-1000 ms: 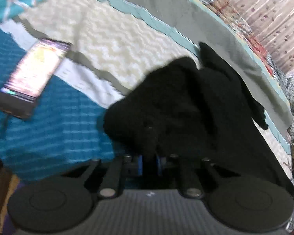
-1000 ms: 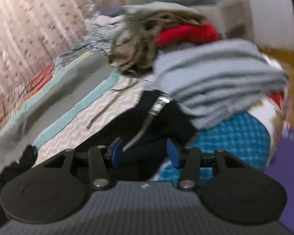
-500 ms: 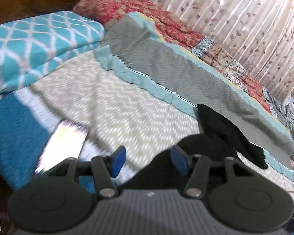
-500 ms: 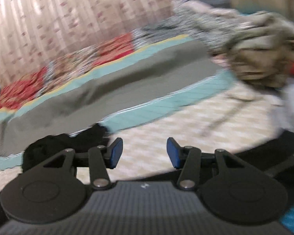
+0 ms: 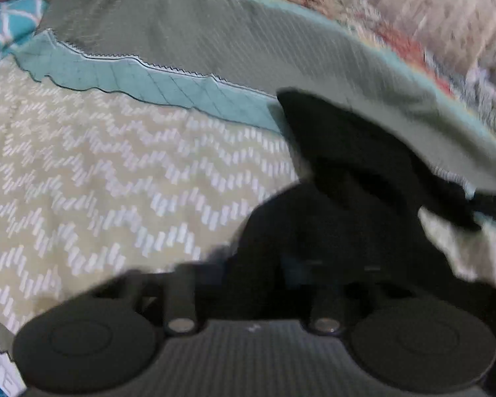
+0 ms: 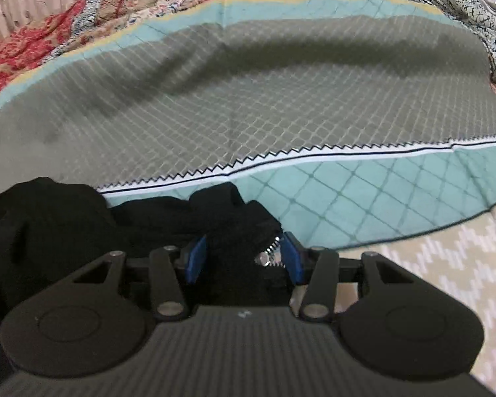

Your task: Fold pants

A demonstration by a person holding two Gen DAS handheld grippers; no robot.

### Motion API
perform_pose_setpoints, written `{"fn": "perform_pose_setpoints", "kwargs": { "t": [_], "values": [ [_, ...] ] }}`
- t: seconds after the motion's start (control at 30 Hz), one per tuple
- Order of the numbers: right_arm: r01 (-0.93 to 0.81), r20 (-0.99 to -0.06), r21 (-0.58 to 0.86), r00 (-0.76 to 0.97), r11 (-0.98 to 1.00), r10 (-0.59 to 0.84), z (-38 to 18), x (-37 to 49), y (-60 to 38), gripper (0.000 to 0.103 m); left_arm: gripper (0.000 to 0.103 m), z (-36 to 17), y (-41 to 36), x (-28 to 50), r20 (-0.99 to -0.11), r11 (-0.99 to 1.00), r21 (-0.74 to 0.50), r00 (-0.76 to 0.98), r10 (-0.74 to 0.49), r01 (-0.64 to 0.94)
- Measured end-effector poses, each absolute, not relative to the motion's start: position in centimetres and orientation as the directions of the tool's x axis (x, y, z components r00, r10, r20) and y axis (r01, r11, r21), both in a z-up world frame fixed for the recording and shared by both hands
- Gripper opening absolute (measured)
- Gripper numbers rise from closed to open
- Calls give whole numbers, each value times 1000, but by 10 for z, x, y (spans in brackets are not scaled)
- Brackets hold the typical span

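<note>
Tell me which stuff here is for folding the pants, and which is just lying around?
For the job:
black pants
right gripper, pinching them by the zipper
left gripper, blurry

Just lying there:
grey quilt
zigzag bedsheet
teal pillow

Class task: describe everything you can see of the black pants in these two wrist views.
The black pants are soft, dark, matte fabric, bunched and crumpled rather than flat, lying on the bed's quilt. A silver zipper shows near the right gripper, whose blue pads sit either side of a fold. In the blurred left view the pants fill the space before the left gripper; its grip cannot be told.
</note>
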State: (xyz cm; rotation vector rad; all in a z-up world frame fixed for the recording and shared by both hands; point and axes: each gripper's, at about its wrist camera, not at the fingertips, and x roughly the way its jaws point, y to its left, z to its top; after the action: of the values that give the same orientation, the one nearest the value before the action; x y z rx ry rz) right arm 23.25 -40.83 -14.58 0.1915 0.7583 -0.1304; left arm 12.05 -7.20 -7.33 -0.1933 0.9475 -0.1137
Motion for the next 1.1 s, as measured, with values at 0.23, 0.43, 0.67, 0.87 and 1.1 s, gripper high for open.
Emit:
{"fn": "perform_pose_setpoints", "kwargs": {
  "t": [0.23,0.43,0.67,0.87,1.1],
  "values": [
    [167,-469,240,882,956,-36,-61,159,-471,20,4,-27,-35,86,-709,938,-347,653,-266,5],
    [457,-354,173,856,873,-378,-34,34,-585,24,4,-5,-20,32,-683,922,-384,659,-316,44],
    [772,-547,177,592,610,-591,-97,-76,-658,38,31,-29,-24,-21,-774,948,-307,557,-300,83],
    [736,-544,213,635,642,-548,-106,-88,-628,48,55,-3,-8,-3,-692,936,-349,663,-286,40],
    [659,-537,158,682,736,-496,-117,-73,-586,52,97,4,-60,63,-692,949,-190,651,-312,253]
  ]
}}
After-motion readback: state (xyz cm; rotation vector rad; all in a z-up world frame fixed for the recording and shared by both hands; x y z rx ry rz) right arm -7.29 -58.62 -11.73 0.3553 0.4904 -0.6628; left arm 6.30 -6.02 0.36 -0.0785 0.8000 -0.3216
